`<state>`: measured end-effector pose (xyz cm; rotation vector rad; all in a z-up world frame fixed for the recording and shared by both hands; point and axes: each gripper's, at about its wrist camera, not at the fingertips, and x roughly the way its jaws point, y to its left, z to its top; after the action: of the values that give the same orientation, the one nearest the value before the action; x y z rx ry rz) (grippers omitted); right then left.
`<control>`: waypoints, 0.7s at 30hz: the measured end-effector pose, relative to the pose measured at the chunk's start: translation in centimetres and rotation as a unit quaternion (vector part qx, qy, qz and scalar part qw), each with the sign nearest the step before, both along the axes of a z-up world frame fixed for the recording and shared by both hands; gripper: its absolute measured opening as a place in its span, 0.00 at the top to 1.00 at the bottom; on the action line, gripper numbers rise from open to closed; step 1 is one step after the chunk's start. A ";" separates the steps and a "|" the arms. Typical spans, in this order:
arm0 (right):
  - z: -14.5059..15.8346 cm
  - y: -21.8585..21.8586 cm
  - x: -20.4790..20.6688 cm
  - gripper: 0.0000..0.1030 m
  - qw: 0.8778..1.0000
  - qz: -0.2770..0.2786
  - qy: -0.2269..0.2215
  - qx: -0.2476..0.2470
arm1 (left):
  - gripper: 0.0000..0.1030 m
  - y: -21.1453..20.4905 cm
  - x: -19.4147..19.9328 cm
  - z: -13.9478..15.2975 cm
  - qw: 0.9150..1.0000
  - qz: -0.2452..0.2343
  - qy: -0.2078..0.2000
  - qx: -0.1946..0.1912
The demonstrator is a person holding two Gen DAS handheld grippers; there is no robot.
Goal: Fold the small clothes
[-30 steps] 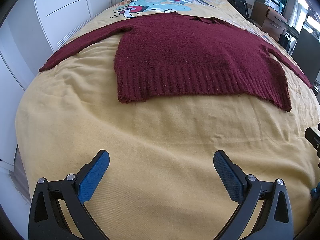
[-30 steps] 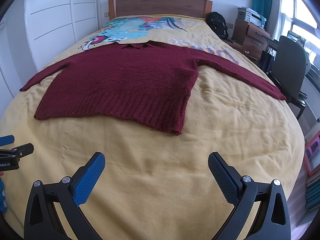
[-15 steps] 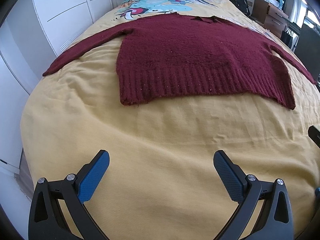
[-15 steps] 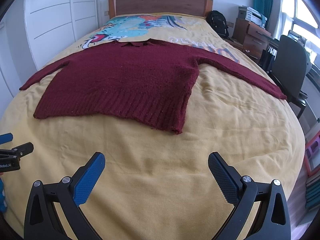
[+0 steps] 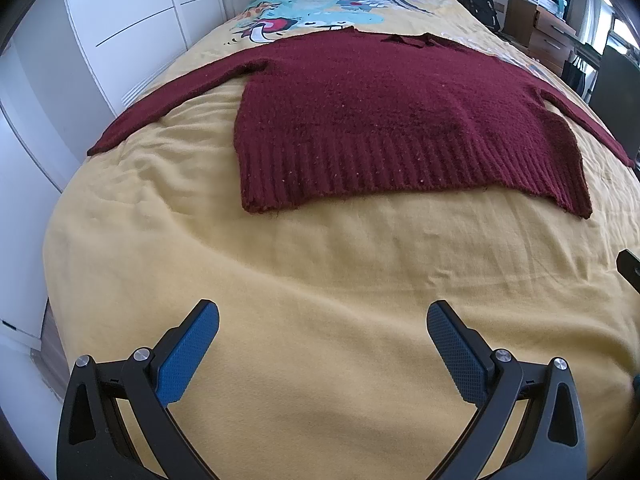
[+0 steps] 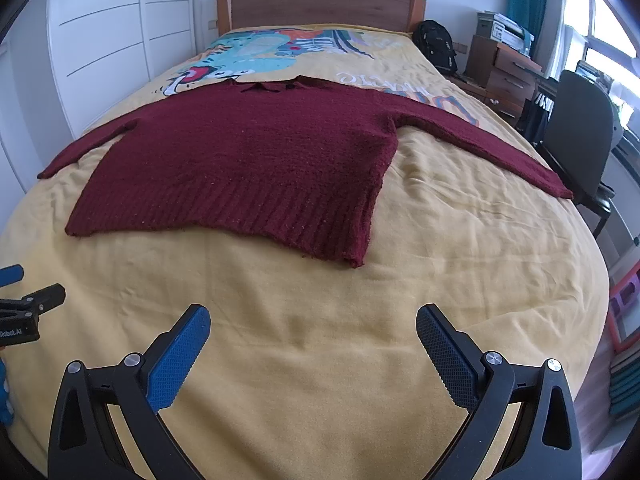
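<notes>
**Maroon sweater spread flat, both tongs released**

Lying face-down-flat across the middle of the frame in both views: a maroon knitted sweater [image 5: 400, 120], sleeves stretched out to either side, collar toward the top of the frame, ribbed hem toward the bottom. Resting on a bed with a yellow cover [image 5: 320, 280] bearing a colourful cartoon print near the wooden headboard [image 6: 320, 0].

At the bottom of the left wrist view, left tongs [image 5: 323, 320] spread wide, blue pads apart, nothing between them, over bare yellow cover well short of the hem. Same in the right wrist view: right tongs [image 6: 313, 322] gaping, grasping nothing.

At the right of the frame, a black backpack [image 6: 436, 46], wooden drawers [image 6: 504, 76] and a dark chair [image 6: 576, 128]. At the left, white wardrobe doors [image 6: 120, 32].
</notes>
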<state>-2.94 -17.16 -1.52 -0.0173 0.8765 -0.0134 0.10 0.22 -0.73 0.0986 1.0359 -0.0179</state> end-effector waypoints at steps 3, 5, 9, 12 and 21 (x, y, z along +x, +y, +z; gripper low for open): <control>0.0 0.0 0.0 0.00 1.000 0.000 0.002 0.000 | 0.01 0.0 -0.1 0.1 1.000 0.000 -0.005 -0.001; 0.0 0.1 0.1 0.00 1.000 0.001 0.005 -0.002 | 0.01 0.2 -0.1 0.2 1.000 0.000 -0.006 -0.005; 0.0 0.2 0.3 0.00 1.000 0.001 0.010 -0.008 | 0.01 0.6 -0.1 0.3 1.000 0.004 -0.007 -0.014; -0.2 0.3 0.5 0.00 1.000 0.001 0.015 -0.009 | 0.01 0.6 -0.1 0.3 1.000 0.003 -0.007 -0.017; -0.8 0.3 1.4 0.00 0.999 0.002 0.035 -0.004 | 0.01 0.7 0.3 0.3 1.000 0.003 -0.001 -0.023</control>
<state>-1.55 -16.90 -2.28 -0.0272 0.9456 -0.0127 0.35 0.87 -0.45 0.0540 1.0337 -0.0351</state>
